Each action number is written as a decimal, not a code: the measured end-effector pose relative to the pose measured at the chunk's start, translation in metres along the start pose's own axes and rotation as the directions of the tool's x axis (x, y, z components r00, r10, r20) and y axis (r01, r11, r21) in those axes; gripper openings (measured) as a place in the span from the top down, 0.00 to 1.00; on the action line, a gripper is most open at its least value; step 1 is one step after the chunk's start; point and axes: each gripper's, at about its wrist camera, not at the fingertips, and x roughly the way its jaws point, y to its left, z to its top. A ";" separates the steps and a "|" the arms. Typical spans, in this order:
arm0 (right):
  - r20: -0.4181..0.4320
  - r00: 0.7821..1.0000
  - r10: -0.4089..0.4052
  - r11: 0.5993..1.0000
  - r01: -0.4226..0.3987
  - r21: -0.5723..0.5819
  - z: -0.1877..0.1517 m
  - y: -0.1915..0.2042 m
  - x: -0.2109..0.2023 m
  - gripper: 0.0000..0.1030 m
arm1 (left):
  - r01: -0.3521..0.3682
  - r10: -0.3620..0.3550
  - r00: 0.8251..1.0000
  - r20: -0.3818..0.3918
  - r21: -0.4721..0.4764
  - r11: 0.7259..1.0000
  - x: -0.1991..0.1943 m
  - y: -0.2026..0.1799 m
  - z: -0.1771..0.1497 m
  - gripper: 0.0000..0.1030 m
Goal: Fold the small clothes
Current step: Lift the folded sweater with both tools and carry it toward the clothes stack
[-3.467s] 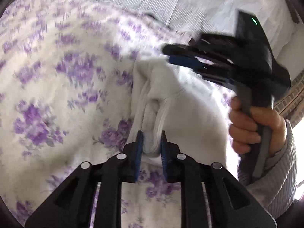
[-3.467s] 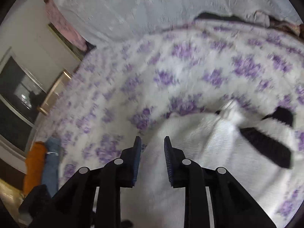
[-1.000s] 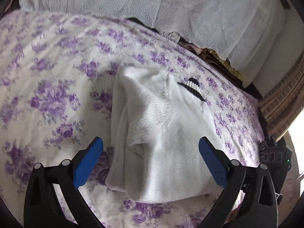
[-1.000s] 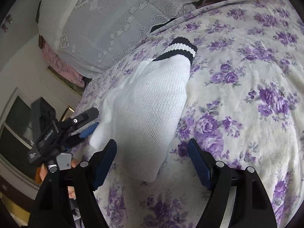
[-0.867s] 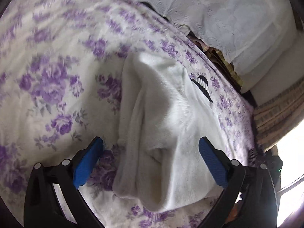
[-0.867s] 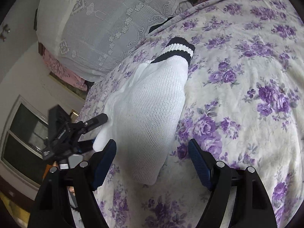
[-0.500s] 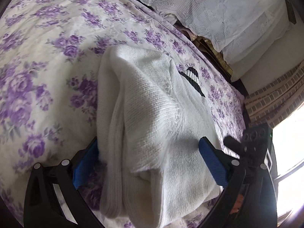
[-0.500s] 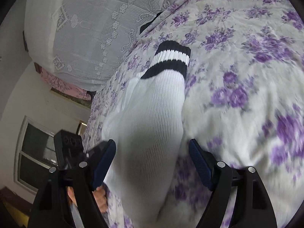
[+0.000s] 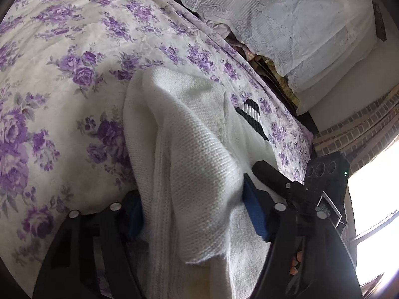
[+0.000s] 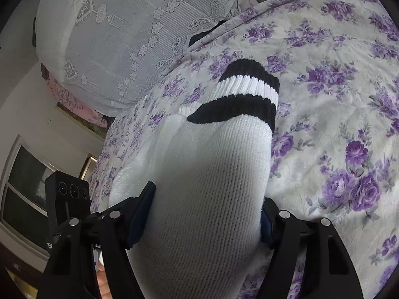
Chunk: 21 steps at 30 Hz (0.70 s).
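Left wrist: left gripper (image 9: 194, 211) closing round white sweater (image 9: 199, 149).

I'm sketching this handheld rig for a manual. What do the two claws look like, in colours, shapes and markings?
Both match. The left claw and the right claw each have two angular black fingers with cut-out openings, small silver studs along the links, and blue pads on the inner faces. Seen from the other side, each carries a black boxy block with three round holes; the right one's shows a small green light.

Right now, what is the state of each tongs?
Left tongs: closing around the sweater, pads touching it.
Right tongs: closing around the sweater, pads touching it.
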 end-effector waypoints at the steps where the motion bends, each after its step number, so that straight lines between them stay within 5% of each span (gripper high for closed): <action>1: 0.004 1.000 -0.001 1.000 0.001 -0.005 0.000 0.000 -0.001 0.31 | -0.003 0.003 1.000 0.002 0.006 1.000 0.000 -0.001 0.000 0.40; 10: 0.042 0.999 -0.017 0.996 0.021 -0.083 -0.004 0.010 -0.008 0.41 | -0.081 0.070 0.994 0.084 0.126 0.989 -0.011 -0.023 -0.007 0.59; 21: 0.064 0.997 -0.031 0.982 0.042 -0.182 -0.021 0.033 -0.023 0.45 | -0.018 0.017 0.996 0.093 0.012 1.000 -0.029 -0.011 -0.031 0.62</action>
